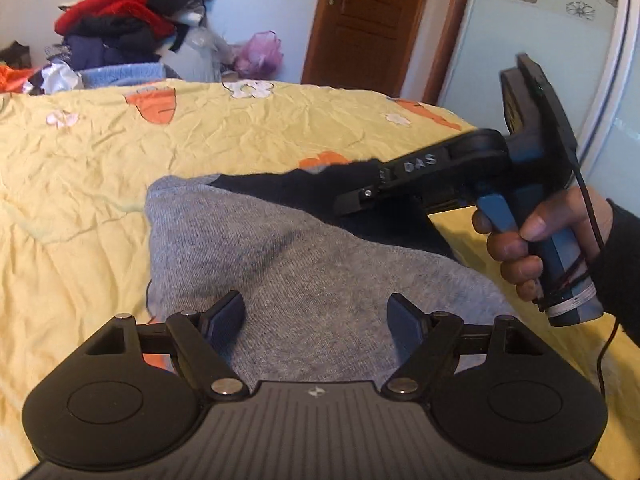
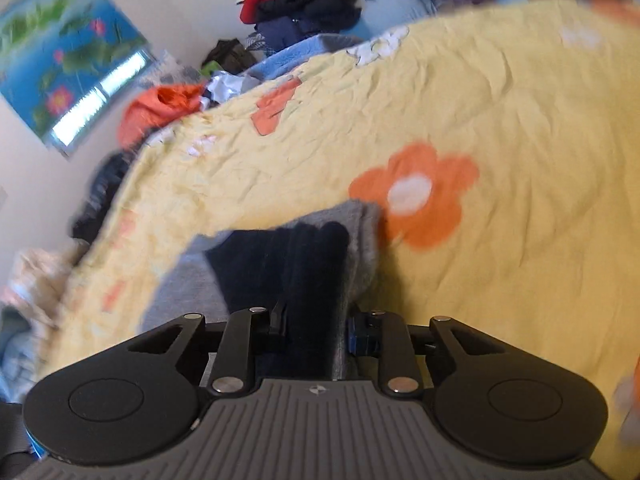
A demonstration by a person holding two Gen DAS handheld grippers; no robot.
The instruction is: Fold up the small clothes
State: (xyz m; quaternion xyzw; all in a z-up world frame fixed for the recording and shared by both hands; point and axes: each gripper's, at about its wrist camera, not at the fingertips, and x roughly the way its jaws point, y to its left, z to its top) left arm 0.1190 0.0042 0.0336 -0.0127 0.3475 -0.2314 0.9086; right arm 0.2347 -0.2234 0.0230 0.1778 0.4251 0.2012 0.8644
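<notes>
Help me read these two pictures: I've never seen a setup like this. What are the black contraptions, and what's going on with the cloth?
Those are hand-held grippers, one in each of a person's hands, each with a camera looking along its fingers. The left camera shows the left gripper open over a grey garment on a yellow flowered bedsheet, and the person's hand holding the right gripper. The blurred right camera shows that gripper pinching the garment's dark part. Piled clothes lie beyond the bed.
</notes>
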